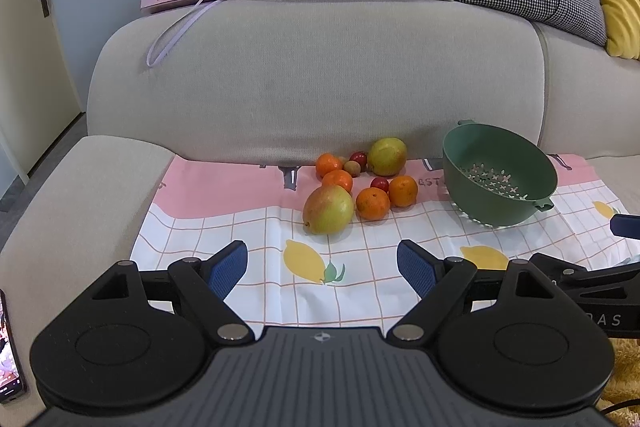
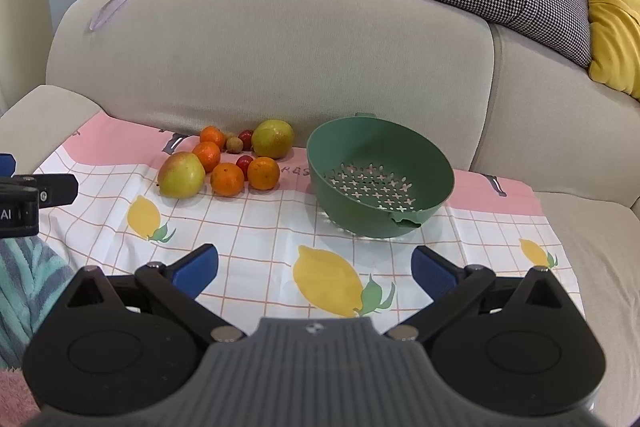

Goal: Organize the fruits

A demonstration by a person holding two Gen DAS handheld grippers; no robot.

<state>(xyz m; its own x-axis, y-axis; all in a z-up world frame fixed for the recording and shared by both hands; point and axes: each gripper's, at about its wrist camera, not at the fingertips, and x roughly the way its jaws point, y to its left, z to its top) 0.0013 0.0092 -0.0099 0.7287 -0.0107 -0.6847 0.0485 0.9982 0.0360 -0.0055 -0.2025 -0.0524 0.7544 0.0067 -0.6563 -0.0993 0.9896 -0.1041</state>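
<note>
A pile of fruit is seen on a cloth (image 2: pixel 256 227) with a grid and lemon print, which is spread over the seat of a beige sofa (image 2: pixel 280 47). In the pile, four oranges are counted, among them the front orange (image 2: pixel 227 179), and one more orange (image 2: pixel 263 173) lies just beside it on the right. A large yellow-red mango (image 2: pixel 181 174) is placed at the left front of the pile, touching an orange. A second, greener mango (image 2: pixel 273 138) lies at the back, close to the sofa backrest. Between them, two small red fruits and a small brown one are seen; their kind cannot be told.

A green colander (image 2: pixel 380 179) is standing to the right of the pile, near it but apart, tilted a little, and nothing is in it.

The left gripper (image 1: pixel 322 269) is held low over the cloth in front of the fruit, with its jaws wide apart and nothing between them. The right gripper (image 2: pixel 315 269) is held in front of the colander, also with the jaws wide and holding nothing.
</note>
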